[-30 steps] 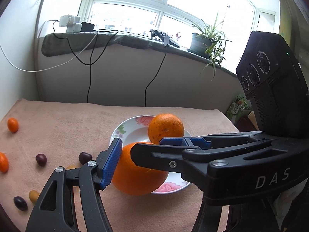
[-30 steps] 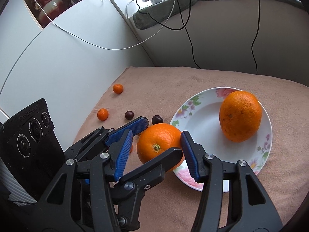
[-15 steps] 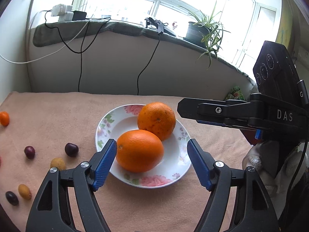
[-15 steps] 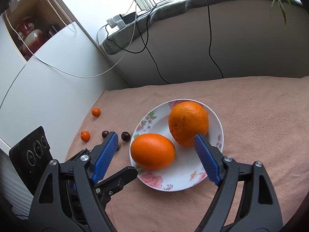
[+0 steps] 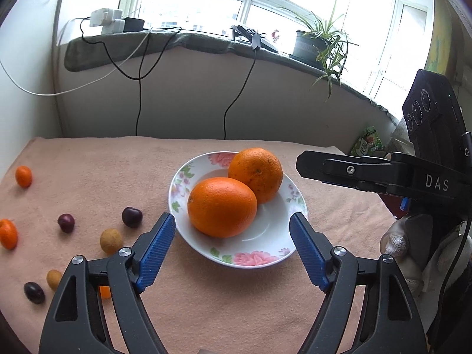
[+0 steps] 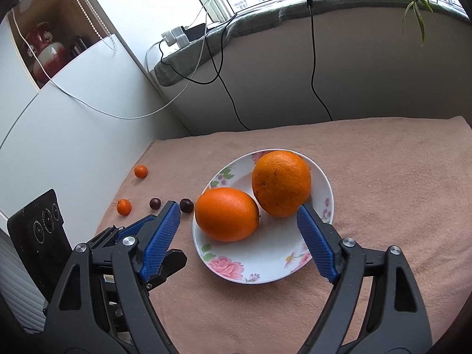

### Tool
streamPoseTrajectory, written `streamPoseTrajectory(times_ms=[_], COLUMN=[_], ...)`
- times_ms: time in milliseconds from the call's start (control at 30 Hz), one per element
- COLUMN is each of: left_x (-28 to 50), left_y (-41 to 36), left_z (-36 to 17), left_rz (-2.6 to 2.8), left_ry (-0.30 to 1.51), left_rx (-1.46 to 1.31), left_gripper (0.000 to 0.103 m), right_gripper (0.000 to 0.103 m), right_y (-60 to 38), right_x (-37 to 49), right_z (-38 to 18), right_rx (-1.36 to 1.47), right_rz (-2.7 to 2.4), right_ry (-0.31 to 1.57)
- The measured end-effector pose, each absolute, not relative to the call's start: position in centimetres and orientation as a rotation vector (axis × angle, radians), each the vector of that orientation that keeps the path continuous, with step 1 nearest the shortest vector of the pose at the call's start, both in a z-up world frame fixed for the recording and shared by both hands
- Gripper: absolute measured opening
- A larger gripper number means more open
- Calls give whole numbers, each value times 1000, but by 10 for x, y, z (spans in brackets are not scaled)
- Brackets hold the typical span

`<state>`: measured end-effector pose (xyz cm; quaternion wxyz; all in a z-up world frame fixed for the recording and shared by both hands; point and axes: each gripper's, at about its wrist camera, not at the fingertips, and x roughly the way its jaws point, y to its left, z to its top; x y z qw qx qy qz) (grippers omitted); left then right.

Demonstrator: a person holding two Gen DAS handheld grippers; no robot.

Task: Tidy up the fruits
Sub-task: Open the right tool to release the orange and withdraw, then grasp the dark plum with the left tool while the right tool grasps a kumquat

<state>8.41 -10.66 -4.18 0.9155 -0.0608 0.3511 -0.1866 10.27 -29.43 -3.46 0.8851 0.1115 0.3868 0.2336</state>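
Two oranges now sit in the floral plate (image 5: 259, 258): the near orange (image 5: 221, 206) and the far orange (image 5: 255, 174), touching each other. A second ago the near one was pinched in the left gripper (image 5: 233, 247) above the plate's front edge, with the right gripper's finger (image 5: 348, 171) crossed over it. It's released now and resting on the plate. The left jaws are opening, with nothing between the pads; the orange lies beyond the tips. The right gripper (image 6: 237, 239) has pulled back to the side, jaws spread wide and empty, and its view shows both oranges clear of its pads.

Big-fruit step looks done. Left on the pink cloth (image 5: 103, 162), well left of the plate:
- two dark cherries (image 5: 132, 217) and (image 5: 65, 222), a third (image 5: 34, 293) near the edge
- two tan round fruits (image 5: 111, 240), (image 5: 54, 279), possibly longans
- kumquats (image 5: 23, 176), (image 5: 8, 234)

My guess: the small stuff gets sorted next, and the left gripper is closest.
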Motion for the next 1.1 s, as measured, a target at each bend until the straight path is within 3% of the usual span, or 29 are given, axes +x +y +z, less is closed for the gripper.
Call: streamPoseTrajectory(times_ms=[567, 600, 667, 1100], left_x=[53, 51, 45, 13], left_y=[-38, -34, -25, 34], left_z=[-55, -56, -58, -71], left_rz=[-215, -207, -189, -75], left_ry=[749, 748, 748, 724], left_rx=[-179, -185, -197, -268], left_gripper=[80, 80, 80, 80], right_gripper=[85, 86, 100, 100], right_y=[-244, -242, -239, -208], right_x=[57, 55, 53, 43], right_z=[-32, -32, -33, -43], right_rx=[56, 49, 40, 22], right_rz=[518, 521, 520, 610], right_ry=[673, 676, 675, 694])
